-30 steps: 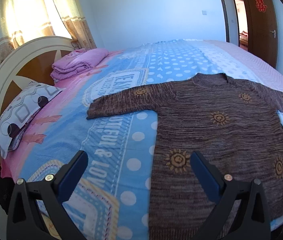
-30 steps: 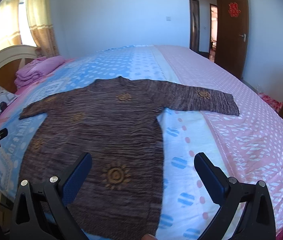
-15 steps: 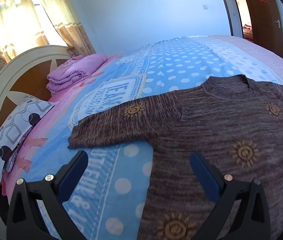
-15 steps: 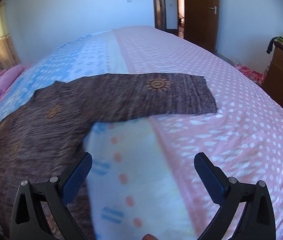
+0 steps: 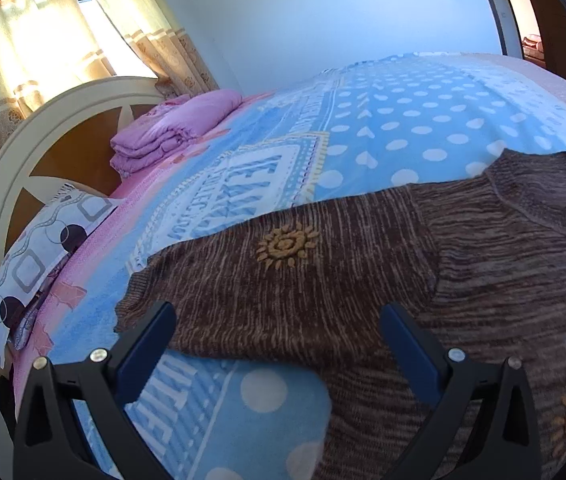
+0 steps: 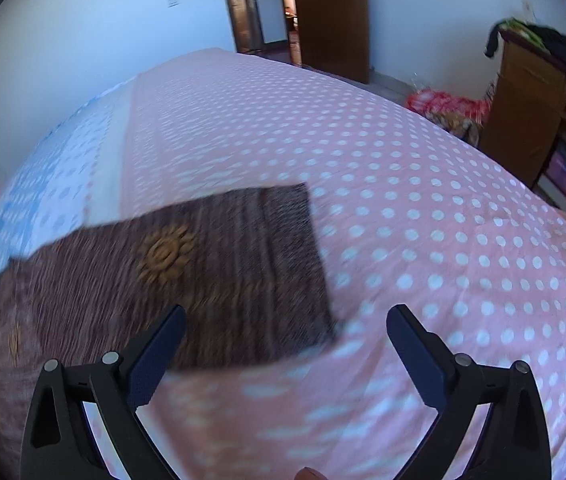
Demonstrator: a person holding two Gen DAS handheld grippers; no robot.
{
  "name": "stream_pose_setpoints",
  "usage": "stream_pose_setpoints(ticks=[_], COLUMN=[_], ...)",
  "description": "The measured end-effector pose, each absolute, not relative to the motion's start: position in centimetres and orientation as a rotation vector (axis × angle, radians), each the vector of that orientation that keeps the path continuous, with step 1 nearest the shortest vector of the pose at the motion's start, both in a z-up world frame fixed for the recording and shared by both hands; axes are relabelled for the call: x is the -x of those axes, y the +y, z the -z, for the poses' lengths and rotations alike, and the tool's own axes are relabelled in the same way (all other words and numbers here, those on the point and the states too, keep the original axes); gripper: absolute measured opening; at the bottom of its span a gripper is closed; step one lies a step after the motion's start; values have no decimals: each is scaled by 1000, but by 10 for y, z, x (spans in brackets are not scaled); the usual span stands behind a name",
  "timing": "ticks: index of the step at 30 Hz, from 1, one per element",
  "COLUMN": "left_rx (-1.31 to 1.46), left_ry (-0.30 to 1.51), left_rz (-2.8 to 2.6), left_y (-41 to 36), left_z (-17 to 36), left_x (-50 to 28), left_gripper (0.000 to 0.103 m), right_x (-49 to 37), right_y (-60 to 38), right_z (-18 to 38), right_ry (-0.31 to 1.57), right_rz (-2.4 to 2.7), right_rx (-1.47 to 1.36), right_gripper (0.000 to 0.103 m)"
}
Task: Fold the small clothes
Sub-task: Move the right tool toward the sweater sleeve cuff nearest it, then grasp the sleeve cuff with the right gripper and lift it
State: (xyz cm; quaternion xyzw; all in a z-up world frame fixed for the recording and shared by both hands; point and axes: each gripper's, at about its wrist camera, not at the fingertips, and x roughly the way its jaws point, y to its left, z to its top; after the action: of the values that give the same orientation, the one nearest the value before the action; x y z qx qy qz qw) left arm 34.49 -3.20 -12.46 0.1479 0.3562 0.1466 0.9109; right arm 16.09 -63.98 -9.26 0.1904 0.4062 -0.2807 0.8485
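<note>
Lying flat on the bed point(image 6: 423, 200), the brown sweater point(image 5: 483, 264) is not folded at all yet. One sleeve sits just ahead of the left gripper point(image 5: 279, 324), the other just ahead of the right gripper point(image 6: 285, 326). Both are wide open and hold nothing.
</note>
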Motion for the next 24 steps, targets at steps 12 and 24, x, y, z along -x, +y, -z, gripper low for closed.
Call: stream_pose_setpoints(ticks=[12, 24], left_rx=[-258, -185], left_ry=[810, 782], left_rz=[-287, -220], left_y=[-29, -23], left_z=[134, 121], left_x=[-370, -356], left_gripper=[103, 103], right_x=[-193, -200], right_y=[-661, -624], right_z=[105, 16], right_ry=[933, 802], right_rz=[538, 386], right_rx=[-377, -436], right_gripper=[17, 11])
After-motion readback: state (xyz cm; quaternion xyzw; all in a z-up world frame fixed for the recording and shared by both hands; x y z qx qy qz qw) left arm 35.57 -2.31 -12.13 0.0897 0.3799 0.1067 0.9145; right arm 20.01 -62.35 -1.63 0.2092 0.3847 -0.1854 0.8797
